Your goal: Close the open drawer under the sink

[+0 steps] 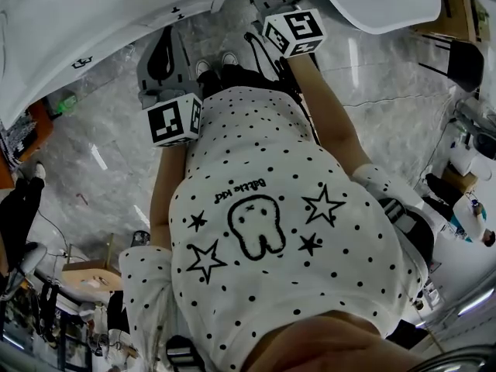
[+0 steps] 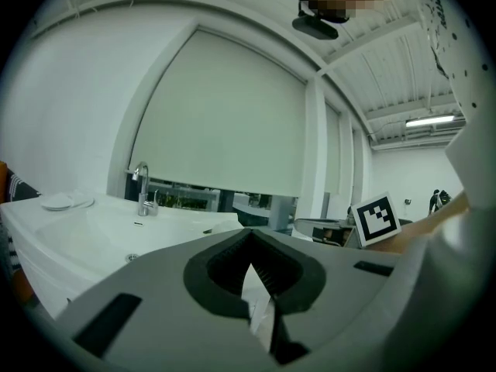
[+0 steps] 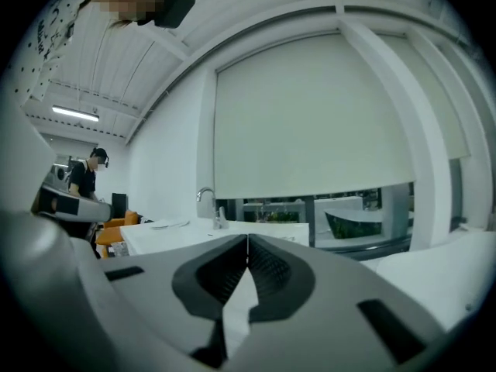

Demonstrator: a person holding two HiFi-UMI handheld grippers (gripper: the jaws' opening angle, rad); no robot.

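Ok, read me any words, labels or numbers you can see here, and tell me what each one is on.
"... kid": on the dotted shirt, above the tooth drawing, upside down in the head view; the first word is too unclear to read.
Small mark on the sink: too small to read.
Marker cubes: black-and-white square patterns only, no letters or numbers.

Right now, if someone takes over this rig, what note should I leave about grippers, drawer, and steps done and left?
Left gripper: shut, empty.
Right gripper: shut, empty.
Both touch nothing.
White sink with faucet stands ahead, to the left.
The drawer under it shows in no view; open or closed cannot be told.
Done: nothing confirmed.
Left: look under the sink, push the drawer shut if open.
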